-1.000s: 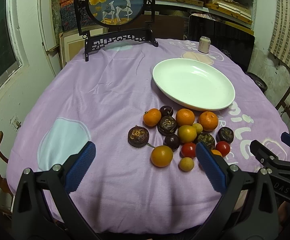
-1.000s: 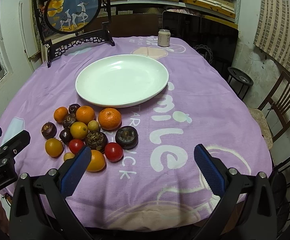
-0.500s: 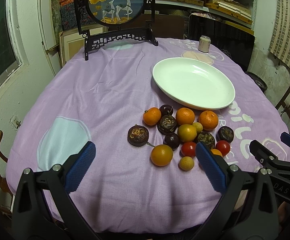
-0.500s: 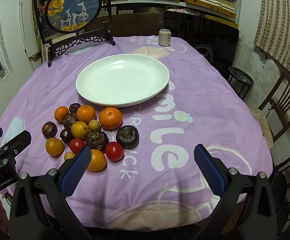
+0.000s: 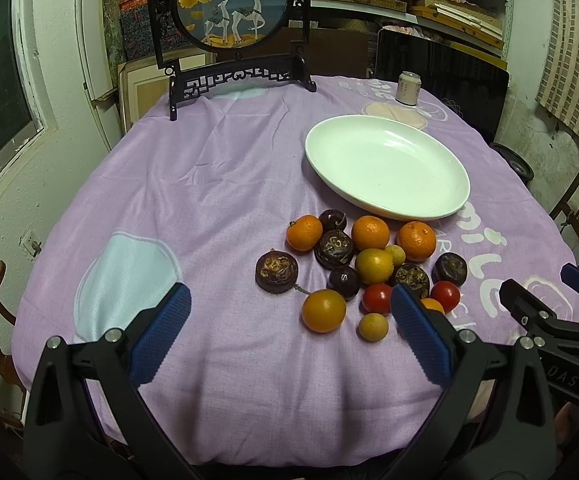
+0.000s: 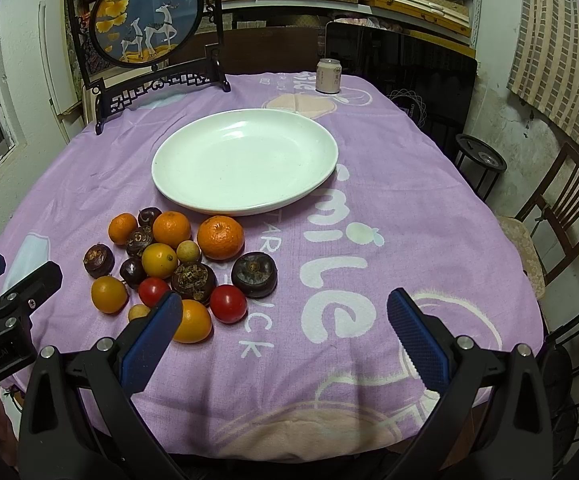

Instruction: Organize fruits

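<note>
The fruit heap [image 5: 369, 264] sits on the tabletop [image 5: 209, 184] just on the near side of the empty white plate [image 5: 385, 196]. The left hand-held gripper [image 5: 285, 338] hangs spread wide and holds nothing, with the heap straight ahead of it. The right hand-held gripper [image 6: 283, 338], likewise spread and bare, has the heap off to its left, so the left looks better placed.

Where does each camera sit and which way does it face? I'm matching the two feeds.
Left wrist: on the left gripper, facing the fruit pile; its open fingers show, with the right gripper alongside.
Right wrist: on the right gripper, facing the cloth right of the fruit; the left gripper shows.
Shared: white plate, can, deer screen.
</note>
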`<state>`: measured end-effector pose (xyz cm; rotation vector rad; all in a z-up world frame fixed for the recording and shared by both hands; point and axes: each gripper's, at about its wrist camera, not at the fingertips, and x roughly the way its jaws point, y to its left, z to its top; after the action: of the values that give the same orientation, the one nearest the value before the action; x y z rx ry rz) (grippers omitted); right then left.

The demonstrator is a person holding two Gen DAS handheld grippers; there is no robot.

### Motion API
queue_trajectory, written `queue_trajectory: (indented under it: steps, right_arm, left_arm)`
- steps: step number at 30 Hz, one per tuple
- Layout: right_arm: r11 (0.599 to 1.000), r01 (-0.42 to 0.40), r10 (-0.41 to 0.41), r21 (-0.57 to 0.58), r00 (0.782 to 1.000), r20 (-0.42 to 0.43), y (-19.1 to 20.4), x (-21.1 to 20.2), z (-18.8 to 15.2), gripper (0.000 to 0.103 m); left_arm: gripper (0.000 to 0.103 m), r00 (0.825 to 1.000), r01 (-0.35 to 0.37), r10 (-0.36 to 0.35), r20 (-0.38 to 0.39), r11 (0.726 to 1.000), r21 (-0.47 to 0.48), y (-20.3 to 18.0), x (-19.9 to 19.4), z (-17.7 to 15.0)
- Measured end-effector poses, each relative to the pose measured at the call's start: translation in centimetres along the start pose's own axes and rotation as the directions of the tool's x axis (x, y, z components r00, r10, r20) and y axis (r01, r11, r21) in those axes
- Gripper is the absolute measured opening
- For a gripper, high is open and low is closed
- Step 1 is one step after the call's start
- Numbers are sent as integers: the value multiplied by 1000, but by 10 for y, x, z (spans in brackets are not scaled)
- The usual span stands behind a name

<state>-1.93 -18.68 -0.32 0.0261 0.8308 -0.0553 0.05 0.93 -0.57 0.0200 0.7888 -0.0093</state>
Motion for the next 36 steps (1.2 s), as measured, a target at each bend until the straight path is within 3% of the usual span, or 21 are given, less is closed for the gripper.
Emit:
queue_trajectory:
  steps: [28, 33, 35, 36]
  right_arm:
    - [1000, -7, 7, -27, 1000, -10, 1, 3, 3, 102]
    - [994, -71, 70, -84, 997, -16, -3, 11, -6, 102]
    - [984, -136, 131, -114, 990, -53, -2, 19, -18, 101]
    - [979, -167, 160, -113, 985, -68, -1, 21, -22, 93]
  left_arm:
    - [101, 1000, 13, -14, -26, 1000, -11, 4, 6, 0]
    - [101, 997, -71, 68, -43, 995, -67, 35, 22, 1]
    - [101, 994, -90, 82, -72, 989, -114, 56, 29, -3]
    - [101, 992, -104, 94, -82, 986, -134, 65, 31, -6]
